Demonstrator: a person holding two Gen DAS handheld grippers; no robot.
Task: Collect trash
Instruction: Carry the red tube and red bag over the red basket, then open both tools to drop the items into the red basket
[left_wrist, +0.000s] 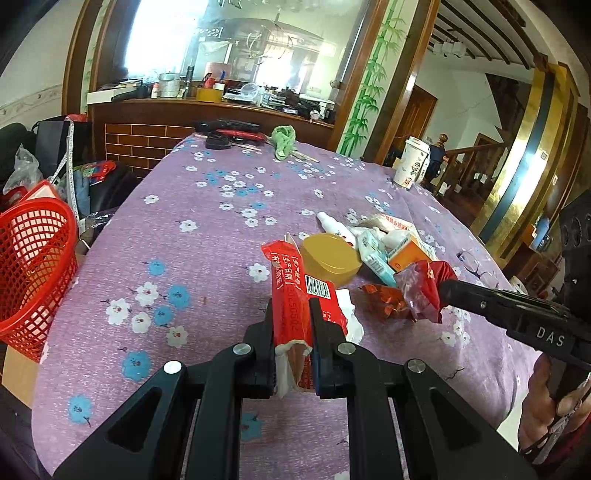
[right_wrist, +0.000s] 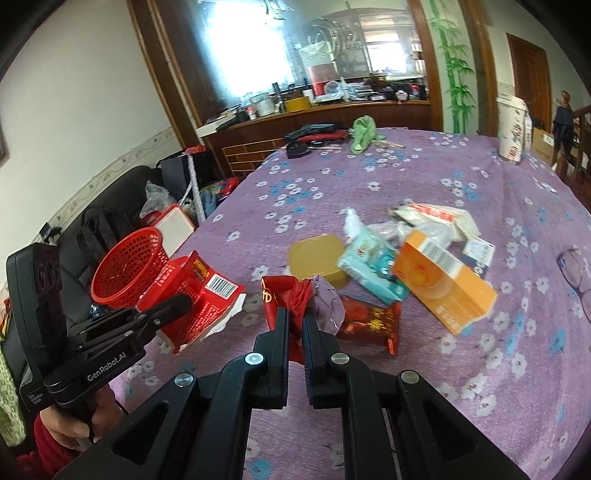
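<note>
My left gripper (left_wrist: 291, 325) has its jaws clamped on a red packet (left_wrist: 286, 295), torn end twd me w/ white paper poking out; packet's lifted off the surface (left_wrist: 207, 206). My right gripper (right_wrist: 295, 325) has its jaws pinched tight on a crumpled red wrapper (right_wrist: 291, 295), a bit of silvery lining bulging out beside it. Both hands loaded, so the step in hand looks like carry-to-bin, not picking.

Just past my jaws: a dark red wrapper (right_wrist: 373, 321) flat on the purple flowered cloth, then a yellow lid (left_wrist: 330, 258), a teal-and-white packet (right_wrist: 373, 269) & an orange box (right_wrist: 443, 284), all bunched together, touching. Behind those, a white bottle (left_wrist: 334, 225) and more white packets. All that's left to collect.

Red basket (left_wrist: 33, 266) sits off the surface's left edge, near my left hand, well apart from the pile. Reckon that's the trash bin.

Next move prob: swing both loads left over the basket rim, left one first as it's nearer, let go once clear over the opening. Long packet could snag the rim, so tip it end-down.

Far end: green cloth (left_wrist: 283, 142), black items, paper cup (left_wrist: 412, 162); not obviously trash.
</note>
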